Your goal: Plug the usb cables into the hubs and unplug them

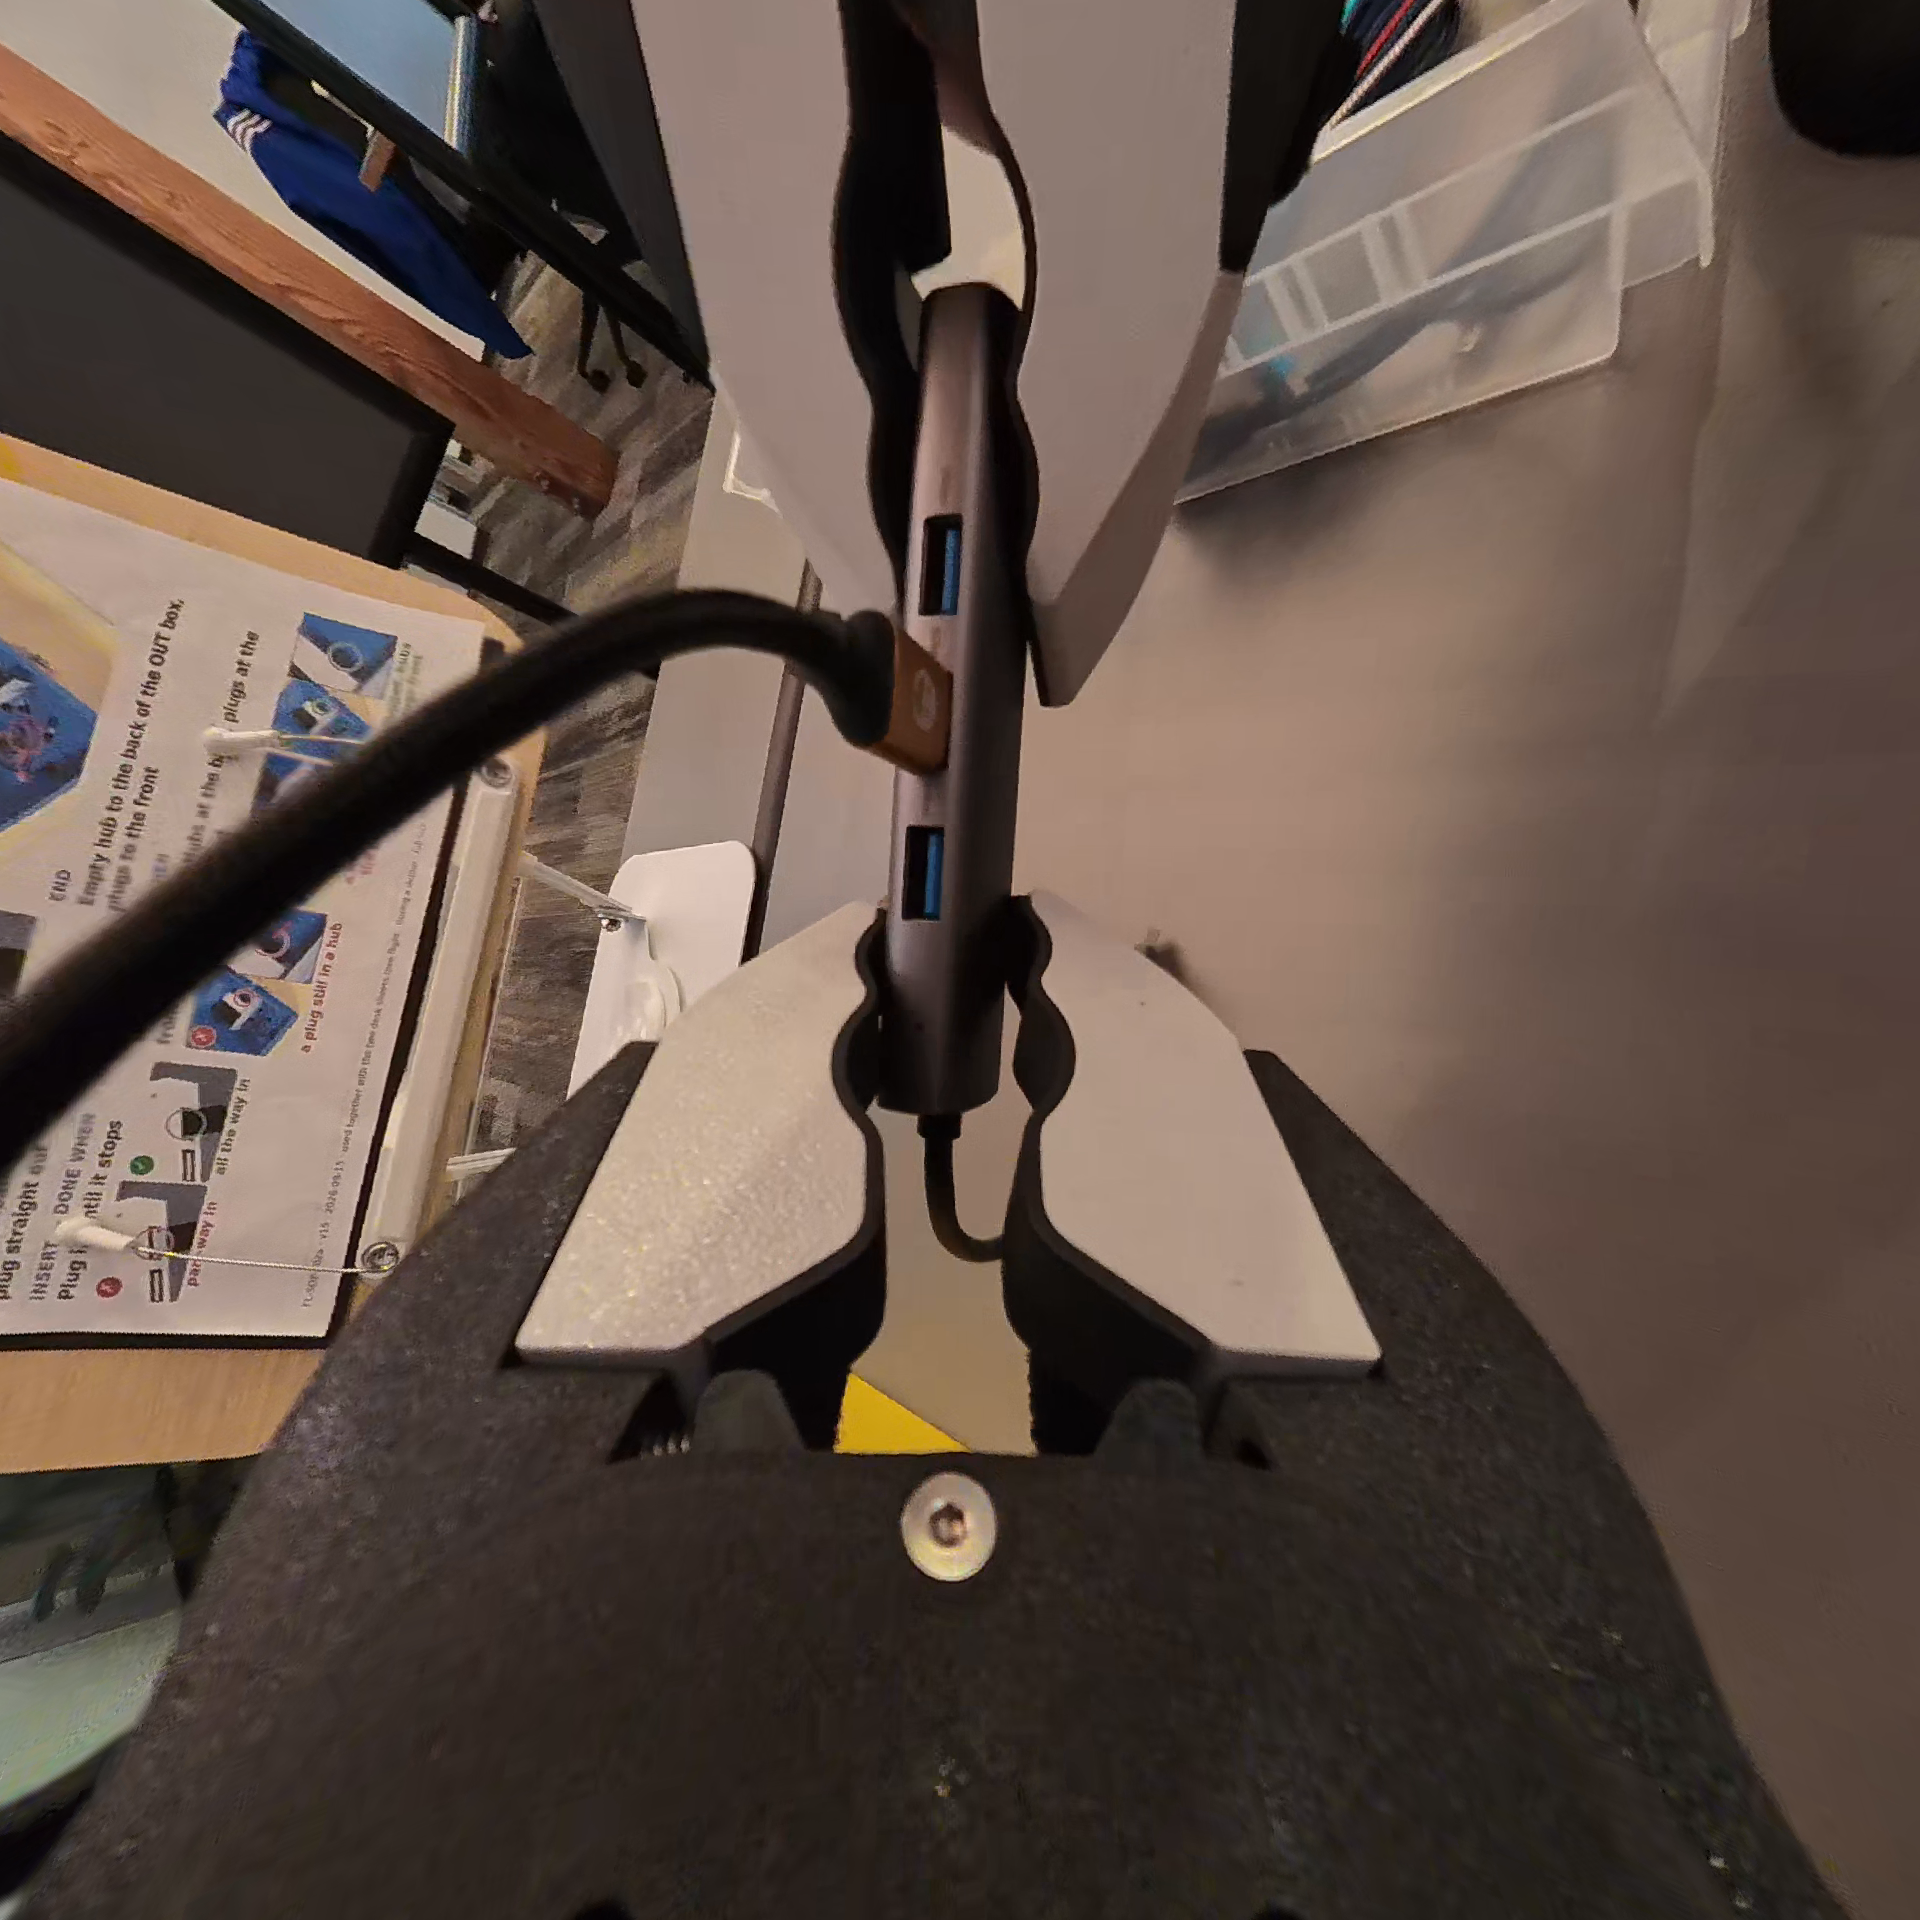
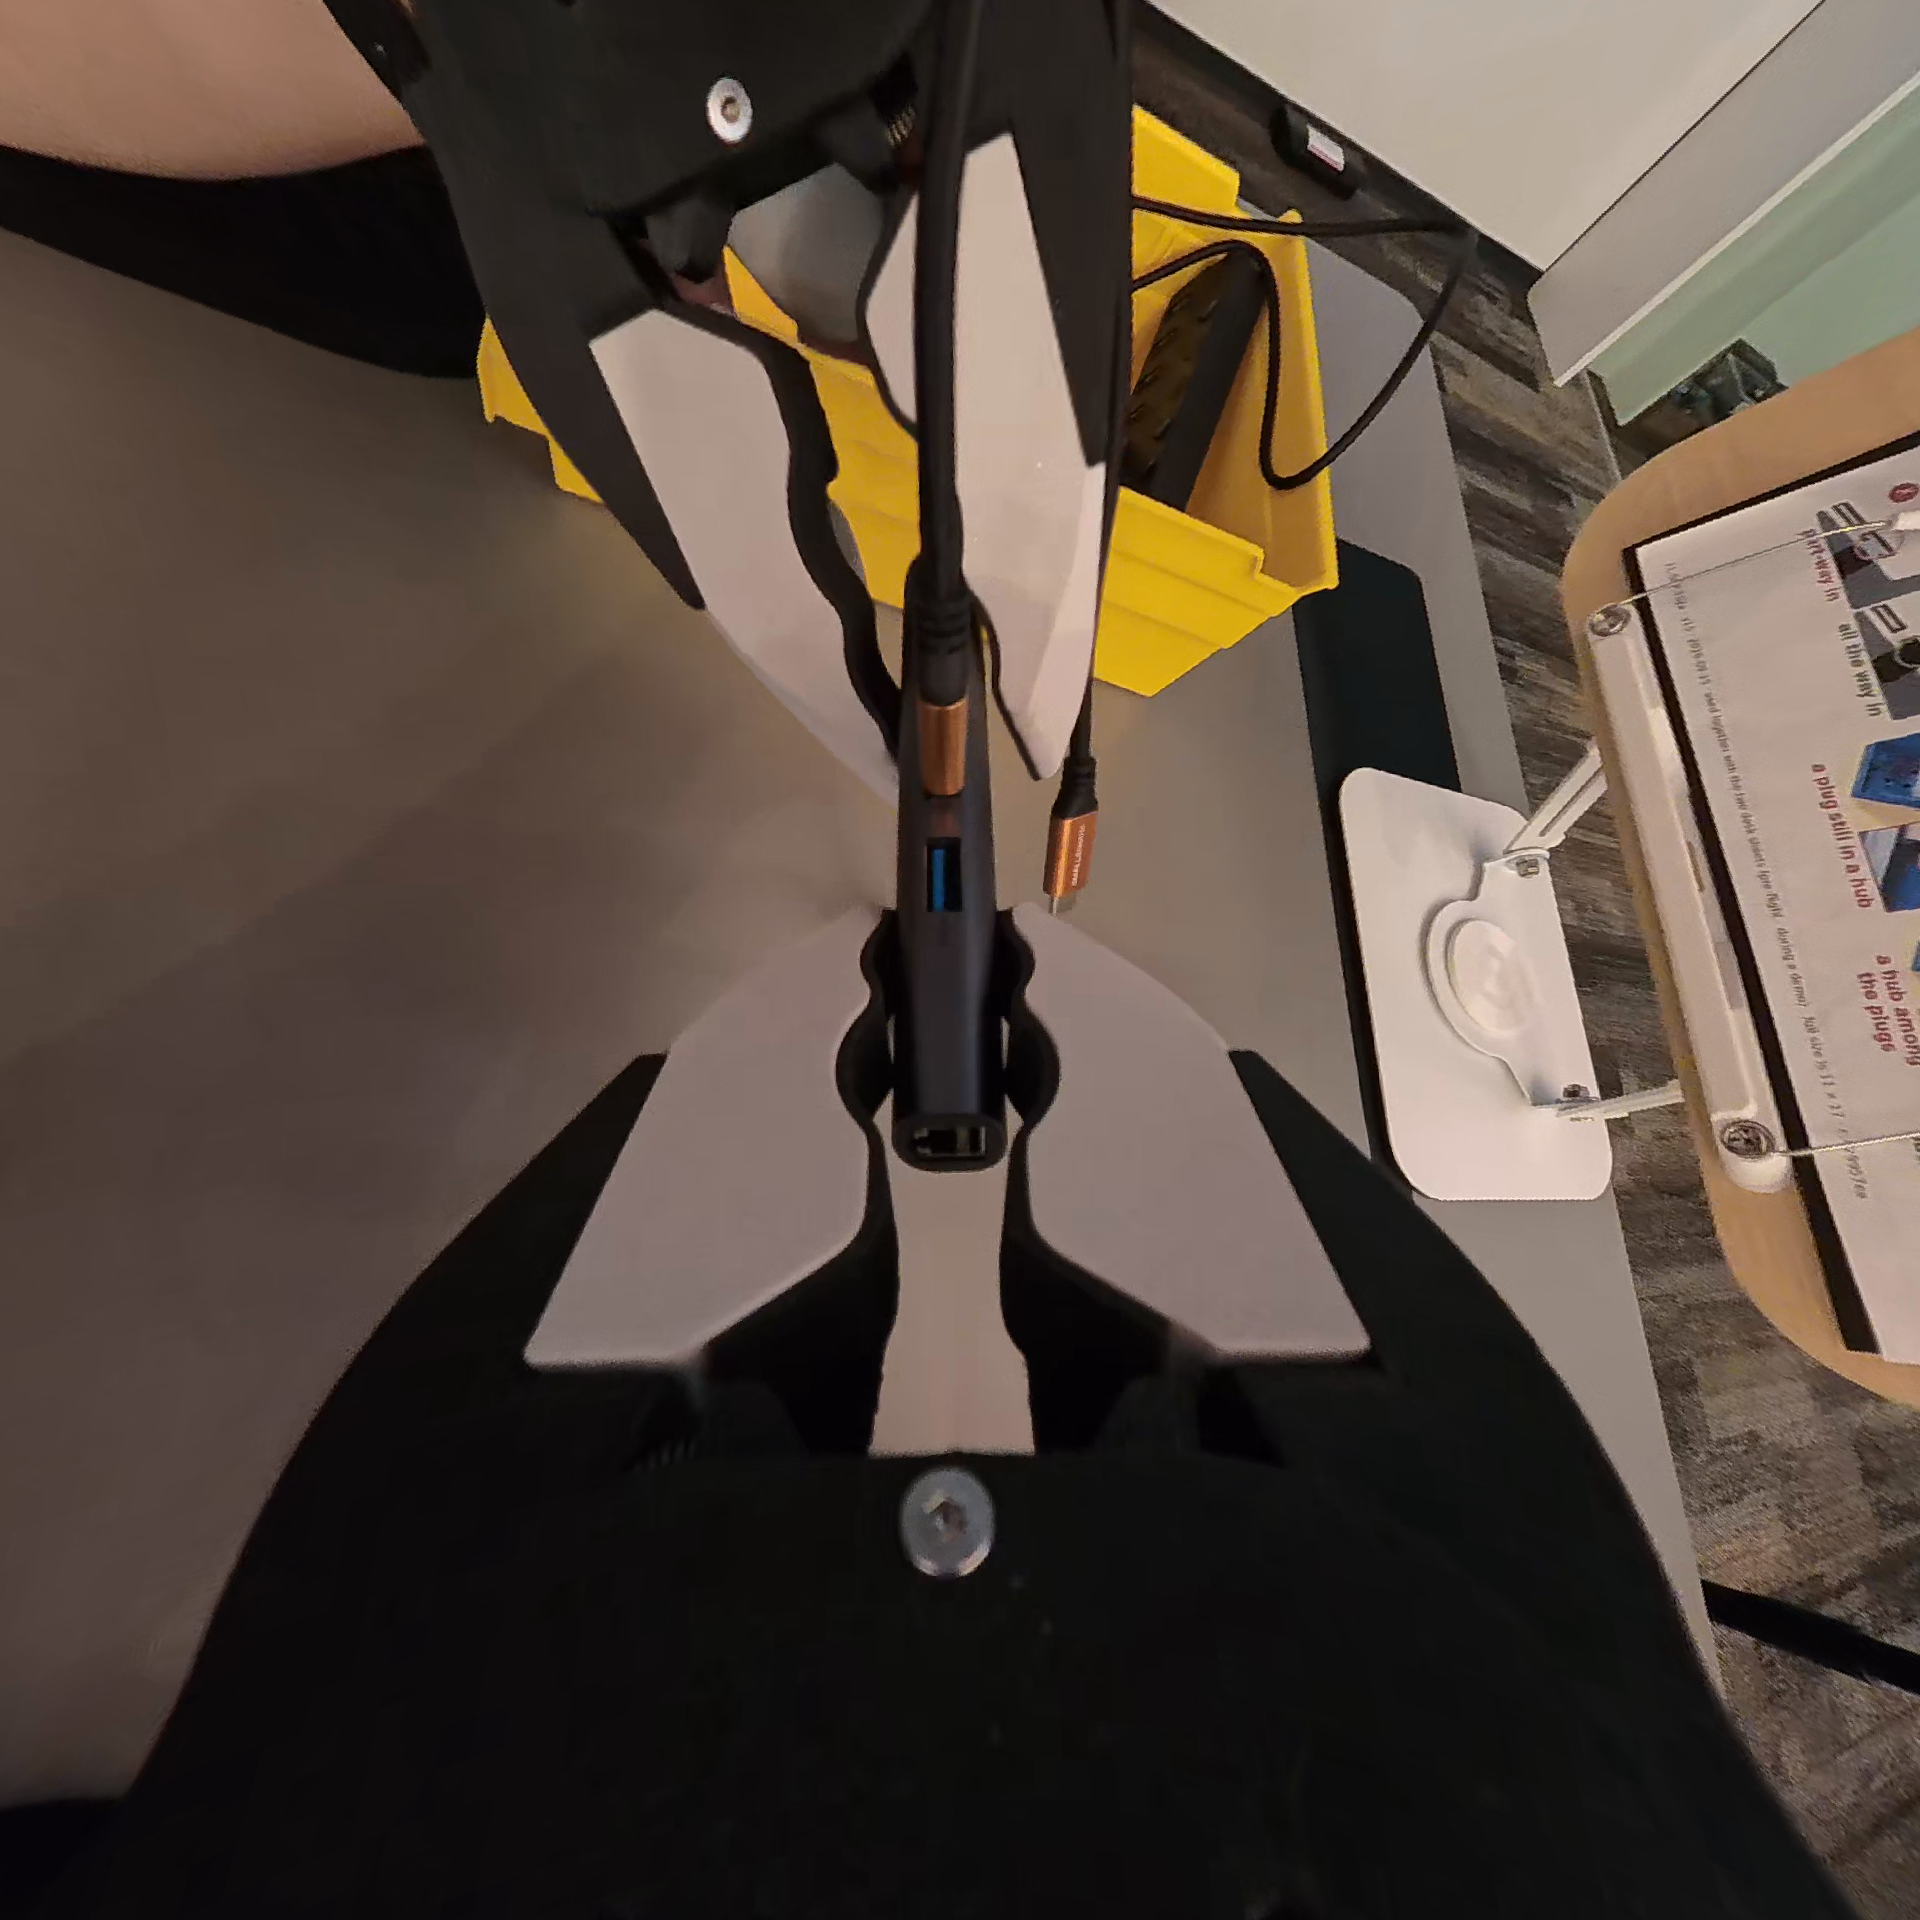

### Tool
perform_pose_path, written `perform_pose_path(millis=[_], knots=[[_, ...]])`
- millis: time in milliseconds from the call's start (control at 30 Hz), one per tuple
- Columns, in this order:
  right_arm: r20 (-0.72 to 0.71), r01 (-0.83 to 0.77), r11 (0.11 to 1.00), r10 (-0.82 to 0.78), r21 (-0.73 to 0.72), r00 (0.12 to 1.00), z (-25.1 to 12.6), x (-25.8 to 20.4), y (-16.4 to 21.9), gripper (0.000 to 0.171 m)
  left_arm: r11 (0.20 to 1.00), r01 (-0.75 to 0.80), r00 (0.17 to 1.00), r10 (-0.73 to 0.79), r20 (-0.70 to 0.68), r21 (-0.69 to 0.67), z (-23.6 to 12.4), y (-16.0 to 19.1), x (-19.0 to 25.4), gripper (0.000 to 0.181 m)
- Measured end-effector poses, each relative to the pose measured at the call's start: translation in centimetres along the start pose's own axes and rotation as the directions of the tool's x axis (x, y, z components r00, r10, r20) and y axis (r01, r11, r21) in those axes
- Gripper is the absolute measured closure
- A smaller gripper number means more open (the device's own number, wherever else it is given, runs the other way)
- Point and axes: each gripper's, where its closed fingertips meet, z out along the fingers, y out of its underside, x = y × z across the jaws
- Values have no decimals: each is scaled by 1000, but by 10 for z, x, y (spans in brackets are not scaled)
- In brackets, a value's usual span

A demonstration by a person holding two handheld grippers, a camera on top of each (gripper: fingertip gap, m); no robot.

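A dark grey USB hub (image 1: 982, 748) is held in the air between both grippers. My left gripper (image 1: 945, 925) is shut on the end where the hub's own thin cable (image 1: 951, 1195) comes out. My right gripper (image 2: 945, 925) is shut on the opposite end of the hub (image 2: 951, 1039); it shows at the top of the left wrist view (image 1: 977, 582). A copper-coloured USB plug (image 1: 920, 707) with a thick black cable (image 1: 416, 748) sits in the middle port. Blue ports (image 1: 940, 566) on both sides of it are empty. A second copper plug (image 2: 1070, 852) hangs loose beside the hub.
A yellow bin (image 2: 1195, 582) on the grey table (image 2: 312, 727) holds another dark hub (image 2: 1195, 364) and thin cable. An instruction sheet on a wooden board (image 2: 1818, 831) stands to the right on a white stand base (image 2: 1475, 987). A clear plastic bin (image 1: 1455, 291) stands behind. The grippers are tip to tip, or close to it.
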Motion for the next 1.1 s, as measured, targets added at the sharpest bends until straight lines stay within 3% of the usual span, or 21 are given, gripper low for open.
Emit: perform_pose_path(millis=[833,1100], knots=[[16,28,999,-29,41,999,1,-3,-3,154,997,-54,998,56,38,-60,9,6,1,161],[117,-110,977,90,181,989,-12,-5,-22,154,993,53,999,-53,-4,103,-9,-17,-4,157]])
